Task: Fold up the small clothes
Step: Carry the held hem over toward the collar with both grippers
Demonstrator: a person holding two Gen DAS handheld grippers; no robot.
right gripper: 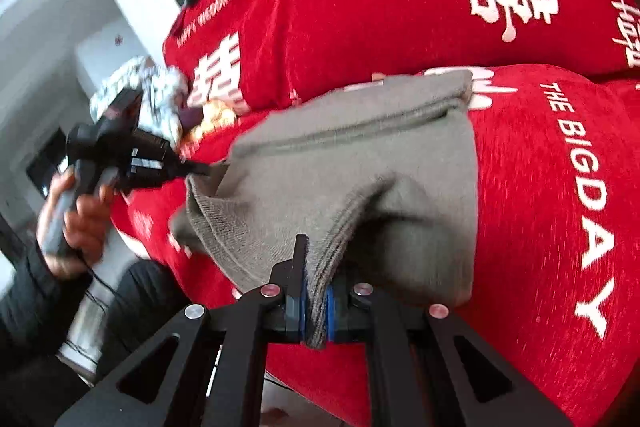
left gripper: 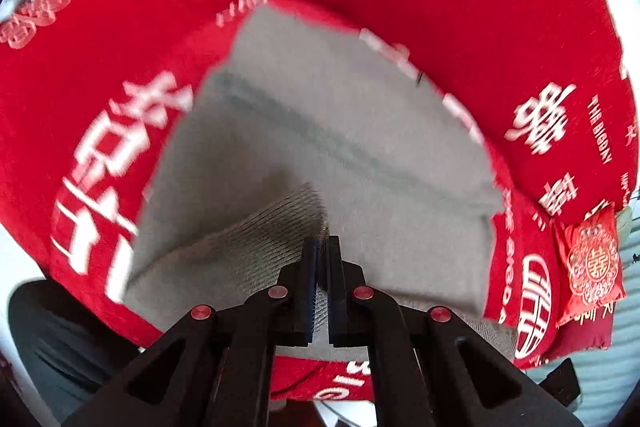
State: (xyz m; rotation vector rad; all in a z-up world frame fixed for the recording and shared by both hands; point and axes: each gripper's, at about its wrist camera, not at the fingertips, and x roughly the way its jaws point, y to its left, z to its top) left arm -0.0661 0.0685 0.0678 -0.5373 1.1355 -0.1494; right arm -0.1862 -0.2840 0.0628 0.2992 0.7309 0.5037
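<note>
A small grey knit garment (left gripper: 320, 131) lies on a red bedspread (left gripper: 460, 7) printed with white characters. My left gripper (left gripper: 322, 247) is shut on the garment's ribbed hem, and cloth shows between its pads. In the right wrist view the left gripper (right gripper: 200, 169) pinches the garment's left corner, with a person's hand (right gripper: 72, 211) holding it. My right gripper (right gripper: 316, 267) is shut on the ribbed edge of the grey garment (right gripper: 360, 155), which bunches up and drapes over its right finger. Both held corners are lifted off the bedspread (right gripper: 400, 7).
A small red cushion (left gripper: 592, 259) with a round white emblem lies at the bed's right edge. A pile of patterned cloth (right gripper: 140, 87) sits at the bed's left side beside white furniture (right gripper: 60, 7). A dark trouser leg (left gripper: 52, 339) shows at lower left.
</note>
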